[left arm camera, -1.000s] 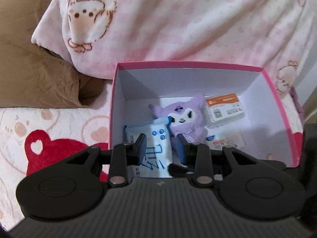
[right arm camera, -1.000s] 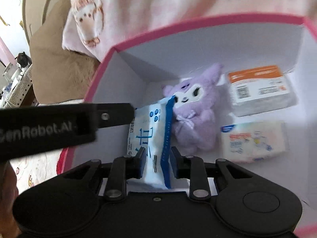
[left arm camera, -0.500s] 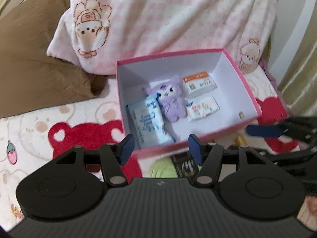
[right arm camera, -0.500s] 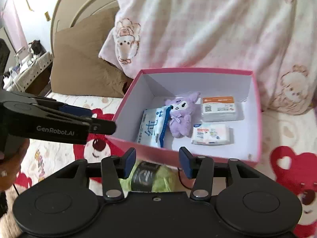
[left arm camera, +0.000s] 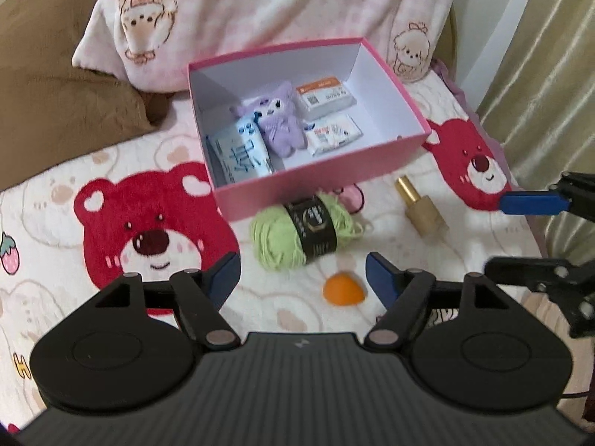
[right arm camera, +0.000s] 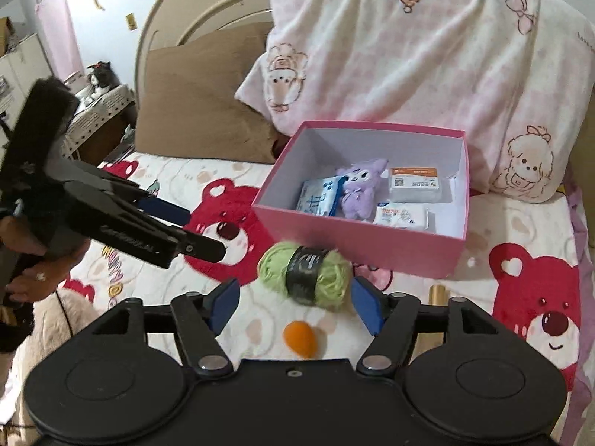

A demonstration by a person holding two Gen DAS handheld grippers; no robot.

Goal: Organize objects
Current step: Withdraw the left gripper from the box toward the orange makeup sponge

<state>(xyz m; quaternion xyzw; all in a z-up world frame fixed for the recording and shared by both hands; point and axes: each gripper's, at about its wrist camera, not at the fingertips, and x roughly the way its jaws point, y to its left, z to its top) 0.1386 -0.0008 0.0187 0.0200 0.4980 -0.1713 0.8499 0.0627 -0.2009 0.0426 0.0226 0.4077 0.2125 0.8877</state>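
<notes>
Pink box point(left arm camera: 327, 182) sits on the bear-print blanket point(left arm camera: 156, 230), holding a purple plush point(left arm camera: 279, 126) and three packets. Green yarn point(left arm camera: 301, 234) lies just before it. Left gripper point(left arm camera: 302, 278) and right gripper point(right arm camera: 293, 303) hover empty, jaws widening.

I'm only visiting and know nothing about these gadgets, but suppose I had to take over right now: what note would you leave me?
Left hand-held gripper: empty, jaws opening, above the bedspread.
Right hand-held gripper: empty, jaws opening, nothing between them.
Done: in the pink box lie a blue-white pack, a purple plush, an orange-label pack and a small wipes pack.
Left: on the bedspread in front of the box lie the green yarn, the orange piece, the gold bottle and a pink thing half hidden behind the yarn. The yarn is nearest both grippers, probably next.
</notes>
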